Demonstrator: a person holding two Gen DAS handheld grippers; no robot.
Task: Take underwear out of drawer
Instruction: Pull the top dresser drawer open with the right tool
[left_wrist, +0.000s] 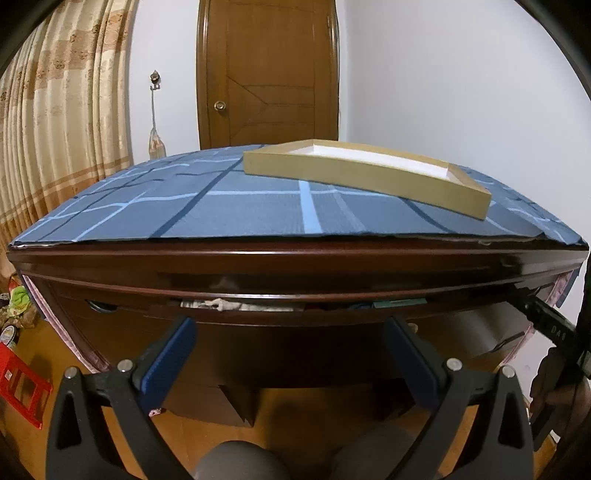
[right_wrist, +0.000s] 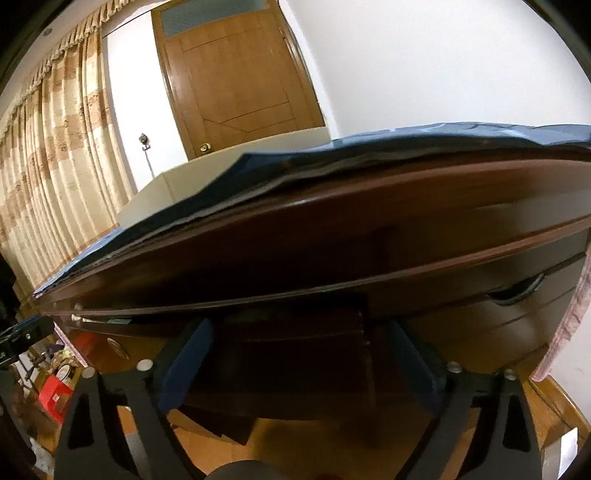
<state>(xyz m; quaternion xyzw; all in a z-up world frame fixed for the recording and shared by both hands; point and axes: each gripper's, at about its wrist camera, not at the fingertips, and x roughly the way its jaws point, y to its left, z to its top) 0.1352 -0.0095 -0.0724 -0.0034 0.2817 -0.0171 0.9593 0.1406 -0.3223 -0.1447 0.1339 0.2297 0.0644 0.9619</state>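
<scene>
A dark wooden dresser fills both views. Its top drawer (left_wrist: 295, 332) stands slightly open, and white, red and teal cloth (left_wrist: 236, 305) shows in the gap. My left gripper (left_wrist: 291, 332) is open and empty, its blue pads either side of the drawer front. My right gripper (right_wrist: 299, 343) is open, close under the dresser's top edge, with the dark drawer front (right_wrist: 295, 354) between its pads. It also shows in the left wrist view (left_wrist: 546, 317) at the drawer's right end. I cannot pick out underwear among the cloth.
A blue checked cloth (left_wrist: 258, 210) covers the dresser top, with a shallow cardboard box (left_wrist: 369, 177) on it. A wooden door (left_wrist: 269, 74) and striped curtains (left_wrist: 55, 129) stand behind. A red stool (left_wrist: 22, 384) and clutter sit on the floor at the left.
</scene>
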